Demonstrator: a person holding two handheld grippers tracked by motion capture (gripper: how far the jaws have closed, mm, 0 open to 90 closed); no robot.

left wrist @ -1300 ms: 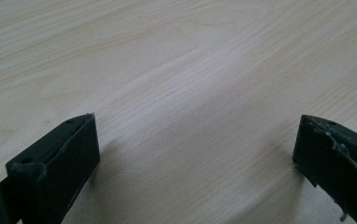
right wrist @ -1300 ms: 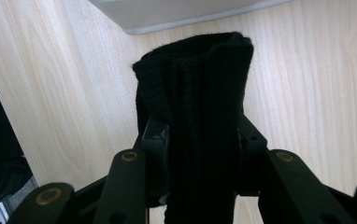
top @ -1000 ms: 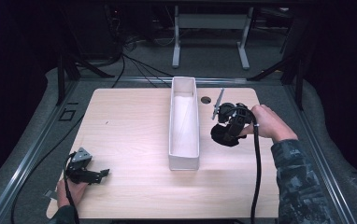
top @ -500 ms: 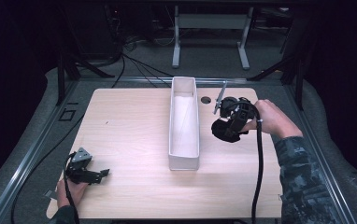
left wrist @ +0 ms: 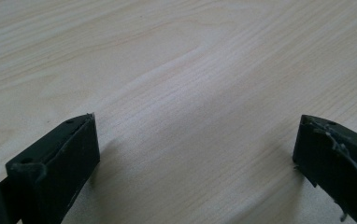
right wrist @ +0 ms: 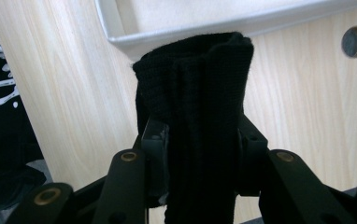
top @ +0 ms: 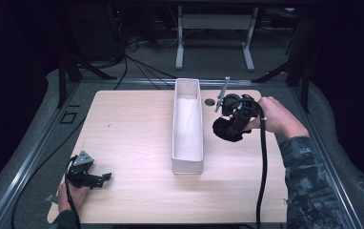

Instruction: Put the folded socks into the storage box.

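the right gripper [top: 228, 128] is clamping a black knitted cloth [right wrist: 195, 112] between its jaws – looks like a folded sock or cuff, ribbed, with the ribs and its long axis running straight out along the jaws. in the right gripper view its free end is pointing at the white tray [right wrist: 120, 28], whose rim is sitting just past the tip of the cloth. in the high view the same cloth [top: 227, 130] is showing as a dark bundle hanging off the gripper just to the right of the tray [top: 187, 160], held above the wooden table [top: 132, 138].

the tray is long and narrow, its long axis running away from the person.

writing – there's some white lettering on a black surface at the left edge of the right gripper view, too cropped to read.

the right gripper view is also picking up a round hole [right wrist: 355, 41] in the tabletop off to the cloth's right; the high view shows it [top: 210, 101] beside the tray's far end.

the left gripper [top: 99, 178] is resting at the near left corner, well apart from the tray. in its own view the jaws are standing wide apart over bare wood, nothing between them.
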